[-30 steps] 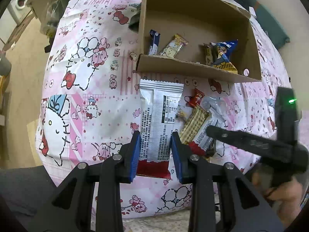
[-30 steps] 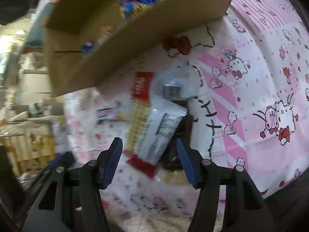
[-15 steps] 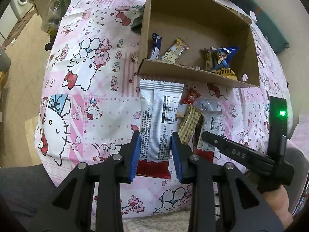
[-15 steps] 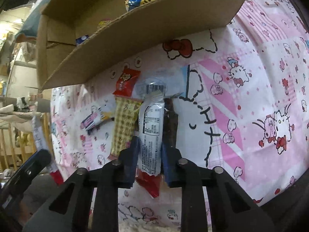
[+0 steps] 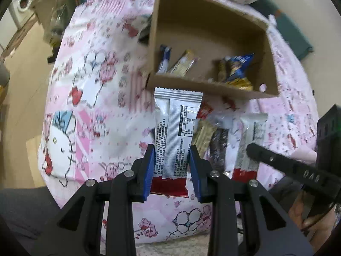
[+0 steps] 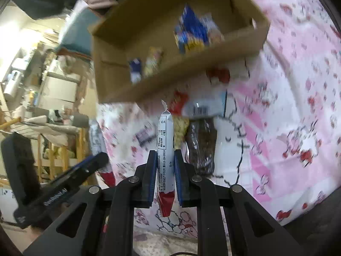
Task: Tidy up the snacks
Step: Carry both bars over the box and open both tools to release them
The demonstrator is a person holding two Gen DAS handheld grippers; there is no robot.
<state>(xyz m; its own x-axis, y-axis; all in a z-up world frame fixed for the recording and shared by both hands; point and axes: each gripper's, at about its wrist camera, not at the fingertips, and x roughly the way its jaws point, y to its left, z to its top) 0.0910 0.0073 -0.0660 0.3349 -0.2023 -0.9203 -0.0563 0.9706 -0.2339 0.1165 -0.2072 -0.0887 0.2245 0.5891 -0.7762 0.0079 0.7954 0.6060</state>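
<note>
— Left gripper (image 5: 172, 171): clamping a wide silver snack packet (image 5: 177, 132) by its lower part, blue pads (image 5: 149, 170) pressing both long edges, red end poking out below the fingers. Packet pointing toward a cardboard box (image 5: 204, 91), top edge just short of the near wall.

— And the right gripper (image 6: 165, 177)?

— Squeezing a narrower white packet (image 6: 165, 138) edge-on, red tail (image 6: 166, 202) hanging beneath the pads, crimped top reaching up near the box's front wall (image 6: 170, 81). In the left view, showing as a black finger (image 5: 283, 162) crossing that same white packet (image 5: 249, 140).

— Anything resting on the bedding?

— Lying on the pink cartoon-print sheet (image 5: 96, 98), between the two held packets: a checked yellow bar (image 5: 203, 134) and a dark brown bar in clear wrap (image 5: 218, 151), side by side, with a small red packet (image 5: 205, 112) just in front of the box. Right view also catching a clear wrapper with a barcode (image 6: 202, 109) above the brown bar.

— Inside the box?

— Leaning against the near wall: a blue-and-white stick (image 5: 164, 58), a yellow bar (image 5: 184, 63), and a blue bag (image 5: 238, 68) with a yellow-trimmed pack beside it. Blurring too heavy for reading any labels.
</note>
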